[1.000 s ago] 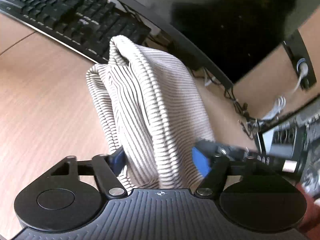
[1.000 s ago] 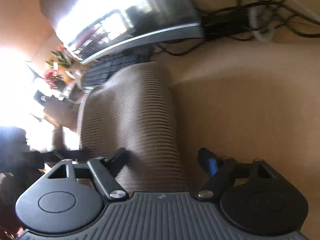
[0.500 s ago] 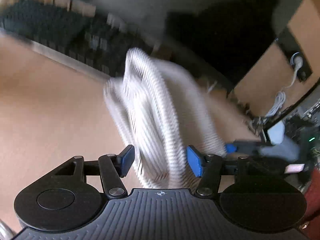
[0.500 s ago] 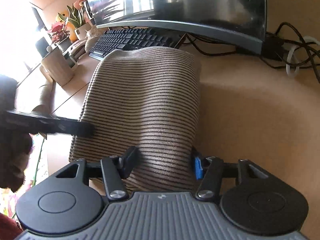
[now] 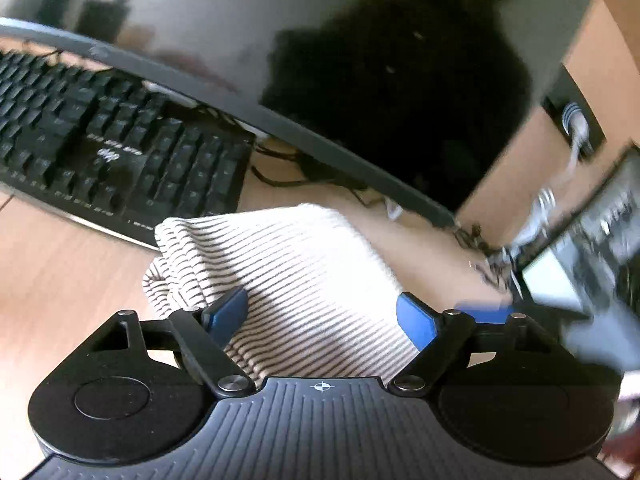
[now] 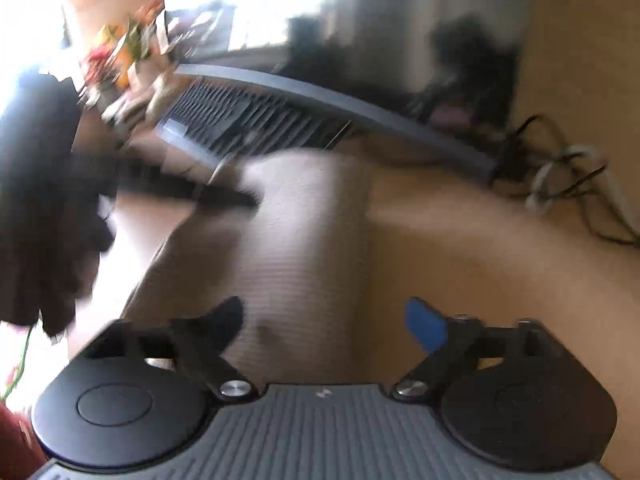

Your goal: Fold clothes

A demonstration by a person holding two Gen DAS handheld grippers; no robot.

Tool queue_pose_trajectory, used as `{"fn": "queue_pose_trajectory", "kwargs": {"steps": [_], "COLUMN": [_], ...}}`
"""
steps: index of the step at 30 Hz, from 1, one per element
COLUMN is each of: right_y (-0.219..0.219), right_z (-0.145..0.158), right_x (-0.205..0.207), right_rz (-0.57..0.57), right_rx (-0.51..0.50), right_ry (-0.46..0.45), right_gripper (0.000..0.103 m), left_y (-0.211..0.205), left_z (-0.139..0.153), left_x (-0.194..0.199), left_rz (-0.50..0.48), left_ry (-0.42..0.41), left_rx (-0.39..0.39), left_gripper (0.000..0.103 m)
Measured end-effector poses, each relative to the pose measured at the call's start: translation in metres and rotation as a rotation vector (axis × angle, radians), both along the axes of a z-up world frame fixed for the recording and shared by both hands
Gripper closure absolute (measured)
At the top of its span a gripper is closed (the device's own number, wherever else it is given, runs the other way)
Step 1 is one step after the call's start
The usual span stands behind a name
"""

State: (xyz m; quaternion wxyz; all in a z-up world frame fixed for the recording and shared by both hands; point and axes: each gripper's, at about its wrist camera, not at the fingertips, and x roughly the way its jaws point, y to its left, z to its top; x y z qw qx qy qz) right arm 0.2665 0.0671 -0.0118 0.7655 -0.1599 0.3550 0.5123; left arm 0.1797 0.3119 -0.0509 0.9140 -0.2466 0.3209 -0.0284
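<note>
Striped knit garment [image 5: 304,276] lies folded on the wooden desk [image 5: 60,280]; left gripper [image 5: 320,316] and right gripper [image 6: 324,320] both gape wide, holding nothing.

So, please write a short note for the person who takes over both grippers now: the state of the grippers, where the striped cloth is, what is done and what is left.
Left gripper: open, the folded striped garment lies between its fingers, not clamped.
Right gripper: open too, one finger over the garment's edge, the other over bare desk; this view is blurred.
The garment lies on the desk, beside the keyboard and before the monitor.
Done: it is folded into a narrow bundle.
Left: check the fold, perhaps fold once more or tidy it.
</note>
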Motion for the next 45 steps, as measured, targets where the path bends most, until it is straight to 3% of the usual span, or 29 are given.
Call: {"fn": "queue_pose_trajectory", "kwargs": {"steps": [4,8,13,17,21,24,27,30,33,35,40,45], "right_y": [0.021,0.027,0.014,-0.024,-0.072,-0.091,-0.119,-0.136,-0.147,-0.147,-0.146,-0.142], "right_z": [-0.022,-0.022,-0.025,-0.022,-0.020,-0.020,-0.023,-0.034,-0.049,-0.055,-0.057,-0.059], "right_x": [-0.001,-0.001,0.004,-0.003,-0.004,-0.004,-0.005,0.000,0.002,-0.002,-0.012,-0.014], "right_rz": [-0.037,-0.047,-0.050,-0.017,0.029,0.004,-0.045,-0.104,-0.156,-0.158,-0.117,-0.085], "right_rx": [-0.136,-0.139,-0.040,0.067,0.177,0.208,0.253,0.283,0.305,0.286,0.279,0.237], "right_ry": [-0.060,-0.050,-0.019,-0.058,-0.025,-0.065,-0.111,-0.077,-0.068,-0.126,-0.197,-0.172], "right_gripper": [0.000,0.000,0.000,0.000,0.000,0.000,0.000,0.000,0.000,0.000,0.000,0.000], "left_y": [0.001,0.002,-0.012,-0.063,-0.124,-0.161,-0.191,-0.213,-0.229,-0.237,-0.251,-0.261], "left_z": [-0.001,-0.003,0.011,0.026,0.018,0.010,0.003,0.000,-0.004,-0.008,-0.015,-0.011], "left_x": [0.008,0.003,-0.026,-0.075,-0.109,-0.126,-0.129,-0.130,-0.132,-0.138,-0.139,-0.143], "left_rz": [-0.035,0.003,0.160,0.357,0.500,0.599,0.633,0.666,0.694,0.721,0.755,0.755], "left_ry": [-0.010,-0.063,-0.143,-0.178,-0.111,-0.048,0.002,0.068,0.116,0.131,0.241,0.241], "left_rx": [-0.018,-0.098,-0.131,0.023,0.149,0.198,0.258,0.315,0.312,0.304,0.421,0.450], "left_gripper": [0.015,0.007,0.000,0.000,0.000,0.000,0.000,0.000,0.000,0.000,0.000,0.000]}}
